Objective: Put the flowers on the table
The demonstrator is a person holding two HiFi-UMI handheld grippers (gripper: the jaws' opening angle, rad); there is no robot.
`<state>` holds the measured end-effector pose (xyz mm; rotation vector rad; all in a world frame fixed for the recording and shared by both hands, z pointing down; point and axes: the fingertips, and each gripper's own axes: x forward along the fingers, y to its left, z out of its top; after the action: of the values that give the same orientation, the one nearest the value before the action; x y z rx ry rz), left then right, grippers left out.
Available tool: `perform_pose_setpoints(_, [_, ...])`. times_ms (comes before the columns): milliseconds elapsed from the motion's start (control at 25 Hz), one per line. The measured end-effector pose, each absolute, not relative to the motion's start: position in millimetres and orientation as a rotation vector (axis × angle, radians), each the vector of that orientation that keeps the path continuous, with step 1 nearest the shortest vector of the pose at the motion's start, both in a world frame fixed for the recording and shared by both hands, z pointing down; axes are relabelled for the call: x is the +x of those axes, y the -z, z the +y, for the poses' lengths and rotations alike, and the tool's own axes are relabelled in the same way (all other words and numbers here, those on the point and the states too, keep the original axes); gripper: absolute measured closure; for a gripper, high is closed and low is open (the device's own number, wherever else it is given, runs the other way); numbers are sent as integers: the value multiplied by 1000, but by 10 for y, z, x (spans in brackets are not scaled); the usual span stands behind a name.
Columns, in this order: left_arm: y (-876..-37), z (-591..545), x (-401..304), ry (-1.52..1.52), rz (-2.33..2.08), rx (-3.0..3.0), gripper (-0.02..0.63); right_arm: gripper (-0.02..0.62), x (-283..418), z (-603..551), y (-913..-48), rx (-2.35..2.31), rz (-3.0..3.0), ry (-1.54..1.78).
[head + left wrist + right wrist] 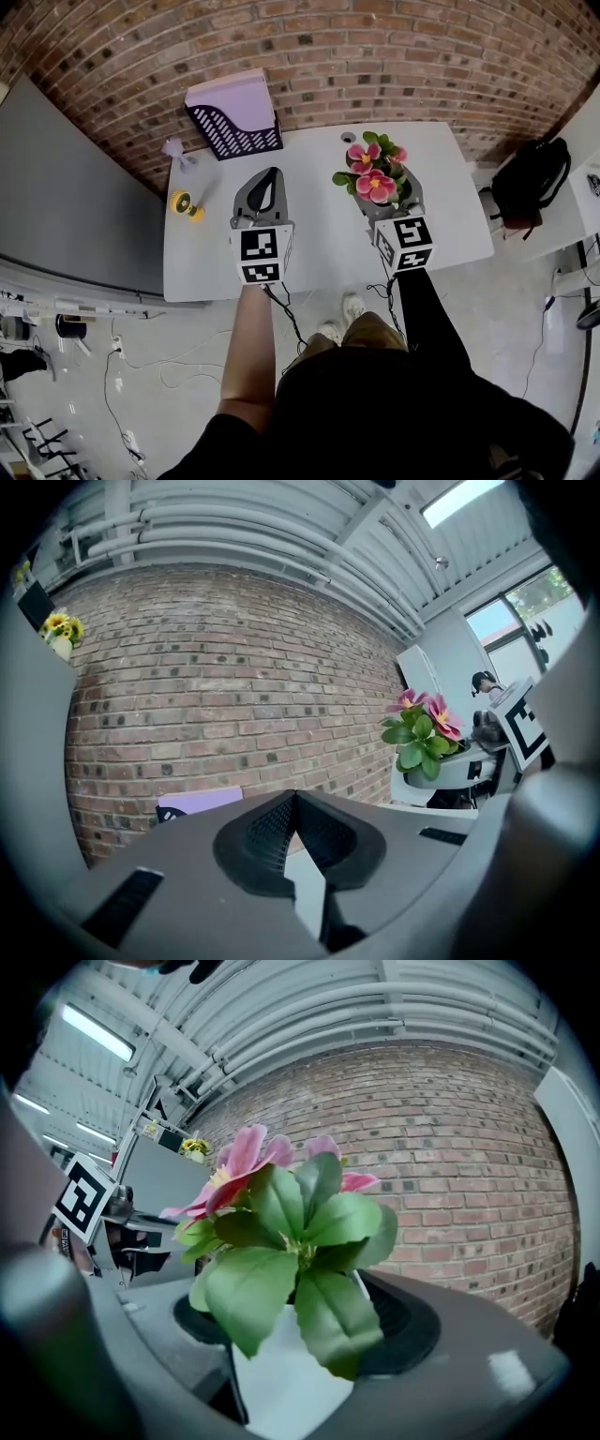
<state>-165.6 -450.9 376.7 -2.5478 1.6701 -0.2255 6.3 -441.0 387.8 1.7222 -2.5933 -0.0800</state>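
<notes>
Grasping white pot of pink flowers in right hand-held gripper over far right of tabletop, with left hand-held gripper clenched empty to its left, nearer than black tray.

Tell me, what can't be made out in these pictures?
- Pot: the bottom edge of the right gripper view cuts off its base. In the head view the flowers and the right gripper hide it, so whether it rests on the table is unclear.
- Yellow object, head view: too small to identify.
- Black tray, head view: a purple sheet covers its contents.
</notes>
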Motion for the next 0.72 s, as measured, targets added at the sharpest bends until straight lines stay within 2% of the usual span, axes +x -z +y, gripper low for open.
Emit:
perform_pose_setpoints(360, [-3917, -4676, -1596, 233, 1751, -2528, 598, 253, -64, -4681, -4098, 1528, -2656, 182])
perform_pose_setpoints(720, [-4079, -4811, -1587, 241, 1834, -2488, 598, 254, -157, -5027, -4643, 1411, -2703, 13])
